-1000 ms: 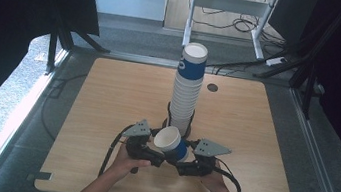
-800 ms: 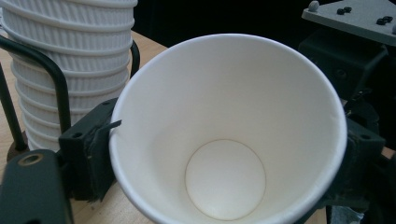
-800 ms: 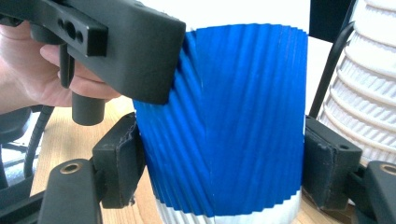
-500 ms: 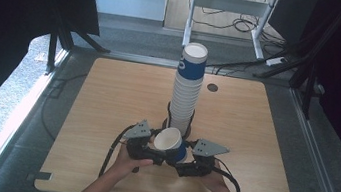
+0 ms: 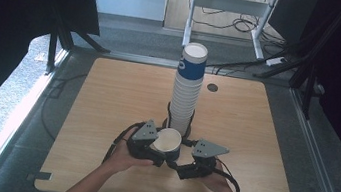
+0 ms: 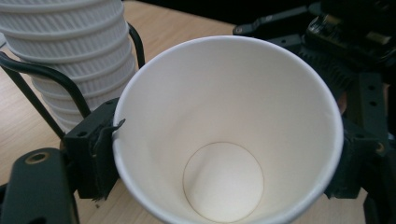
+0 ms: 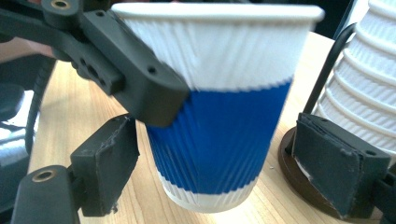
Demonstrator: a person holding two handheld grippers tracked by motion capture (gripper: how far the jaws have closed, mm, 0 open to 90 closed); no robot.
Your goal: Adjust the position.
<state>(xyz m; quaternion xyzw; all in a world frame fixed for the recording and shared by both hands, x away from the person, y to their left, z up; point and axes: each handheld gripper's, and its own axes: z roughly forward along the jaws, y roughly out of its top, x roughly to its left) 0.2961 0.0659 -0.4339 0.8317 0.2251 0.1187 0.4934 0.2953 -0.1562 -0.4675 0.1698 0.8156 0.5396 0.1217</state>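
No writing, brand or number can be read anywhere. The top cup of the stack [image 5: 191, 67] carries a white mark on its blue band, too small to make out, and the blue band of the single cup [image 7: 223, 135] is plain.

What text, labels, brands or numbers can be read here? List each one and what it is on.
No readable text anywhere.
Single paper cup: plain white and blue ribbed wall, no print visible; its inside is blank white.
Stack of cups: top cup has a blue band with a small white mark, too small to read.
Table: bare wood, no labels.
Left gripper and right gripper: no markings legible.
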